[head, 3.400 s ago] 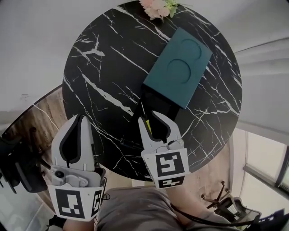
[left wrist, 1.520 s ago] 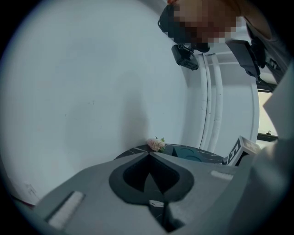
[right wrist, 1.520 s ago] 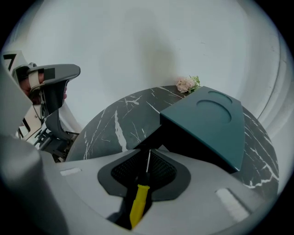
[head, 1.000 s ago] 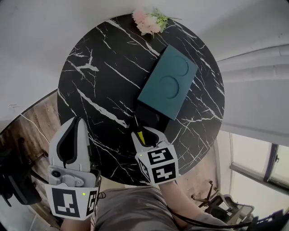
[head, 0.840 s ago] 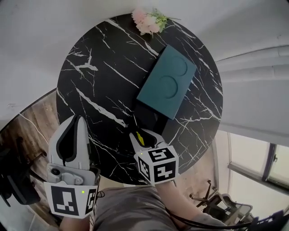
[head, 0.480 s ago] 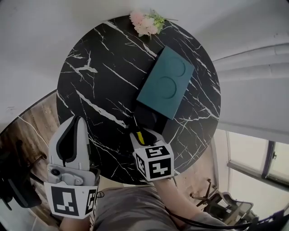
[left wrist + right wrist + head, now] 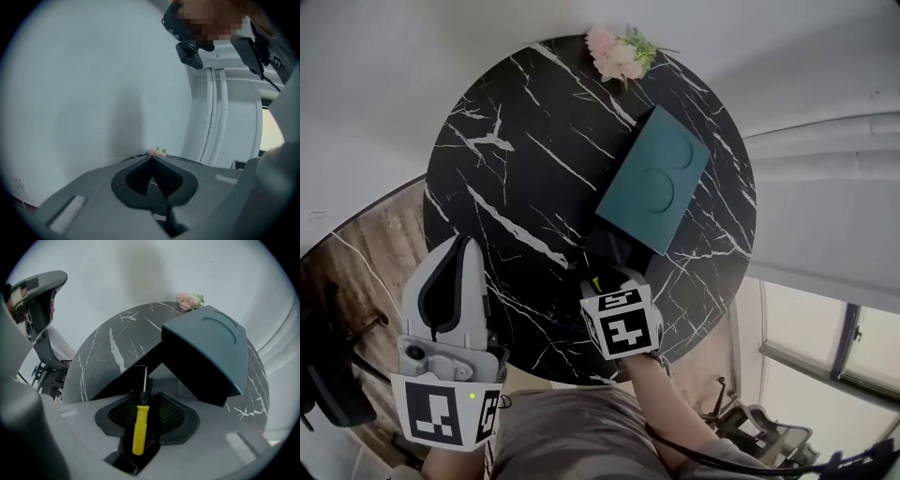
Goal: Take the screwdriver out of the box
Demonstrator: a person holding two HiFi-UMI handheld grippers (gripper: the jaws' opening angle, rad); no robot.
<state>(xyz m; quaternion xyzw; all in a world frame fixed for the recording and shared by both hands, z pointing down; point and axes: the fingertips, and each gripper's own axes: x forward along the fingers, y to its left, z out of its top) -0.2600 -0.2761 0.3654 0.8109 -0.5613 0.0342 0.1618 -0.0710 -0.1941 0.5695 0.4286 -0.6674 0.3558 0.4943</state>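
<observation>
Just outside the teal rectangular box's (image 7: pixel 652 192) open end, the right claw (image 7: pixel 146 401) has just been spreading. The yellow-handled screwdriver (image 7: pixel 140 427) lies loose between its jaws, apparently released onto the black marble counter (image 7: pixel 506 150). The left claw (image 7: pixel 151 159) is pressed together, empty.

Round black marble table (image 7: pixel 516 141) under and ahead of the right fingers (image 7: pixel 635 278), white veins all over. We see pink flowers (image 7: pixel 617 52) at its far rim, well beyond them (a few green leaves mixed in). Wood floor (image 7: pixel 380 234) shows out left of the left fingers (image 7: pixel 475 300). White wall (image 7: pixel 375 75) past the table. Grey office chair (image 7: pixel 40 296) stands off to the left of the right fingers.
</observation>
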